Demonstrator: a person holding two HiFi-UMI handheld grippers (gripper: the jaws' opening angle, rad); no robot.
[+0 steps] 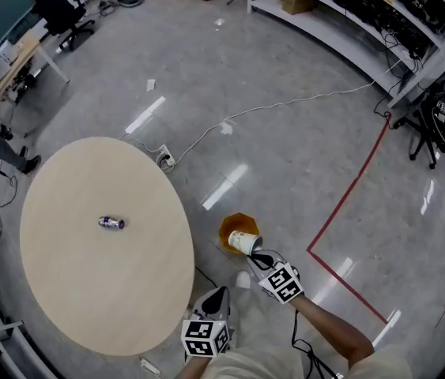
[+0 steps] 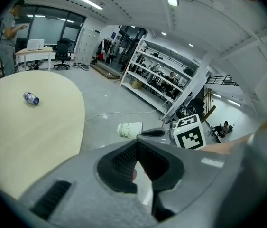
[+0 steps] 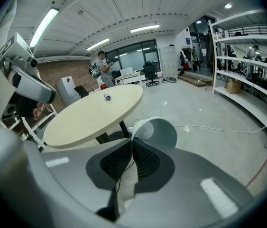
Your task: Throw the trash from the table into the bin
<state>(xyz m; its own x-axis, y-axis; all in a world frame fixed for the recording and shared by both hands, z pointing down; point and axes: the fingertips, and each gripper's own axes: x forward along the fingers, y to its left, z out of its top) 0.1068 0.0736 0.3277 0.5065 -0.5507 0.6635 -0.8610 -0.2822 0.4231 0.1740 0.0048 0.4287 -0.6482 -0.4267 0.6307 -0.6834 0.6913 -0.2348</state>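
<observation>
Jaws of right gripper [image 1: 263,260] tight on paper cup [image 1: 243,242] over orange bin [image 1: 228,229]

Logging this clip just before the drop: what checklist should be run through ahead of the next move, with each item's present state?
1. Right tool grips the paper cup: ok, jaws shut on its rim.
2. Cup centred over the orange bin: cannot tell; it overlaps the bin's edge in the head view only.
3. Bin upright and open: ok.
4. Left tool free: ok, jaws together, nothing held.
5. Table cleared: not ok, a small container lies on it.
</observation>
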